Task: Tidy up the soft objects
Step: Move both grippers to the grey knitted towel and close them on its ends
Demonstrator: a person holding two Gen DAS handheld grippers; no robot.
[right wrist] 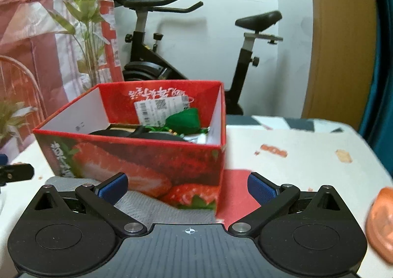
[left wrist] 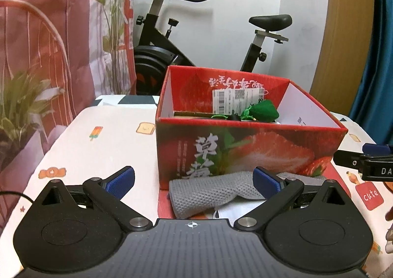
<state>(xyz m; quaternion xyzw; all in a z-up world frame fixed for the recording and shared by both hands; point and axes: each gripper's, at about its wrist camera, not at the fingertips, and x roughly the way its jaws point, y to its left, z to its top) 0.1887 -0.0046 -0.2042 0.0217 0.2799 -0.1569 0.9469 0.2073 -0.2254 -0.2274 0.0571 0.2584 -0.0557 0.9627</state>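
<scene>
Left gripper (left wrist: pixel 194 179) gapes around grey cloth (left wrist: pixel 208 192).

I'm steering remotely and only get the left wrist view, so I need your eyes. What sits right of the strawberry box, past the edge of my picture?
Observer: An orange-red soft object lies at the far right of the right wrist view, blurred and cut off by the edge.
Operator: Is the right gripper holding anything?
Observer: No, the right gripper is open and empty, facing the strawberry box's near corner.
Operator: What else is in the box besides the green pouch?
Observer: The right view shows a dark, flat item beside it; what it is, I cannot tell.
</scene>
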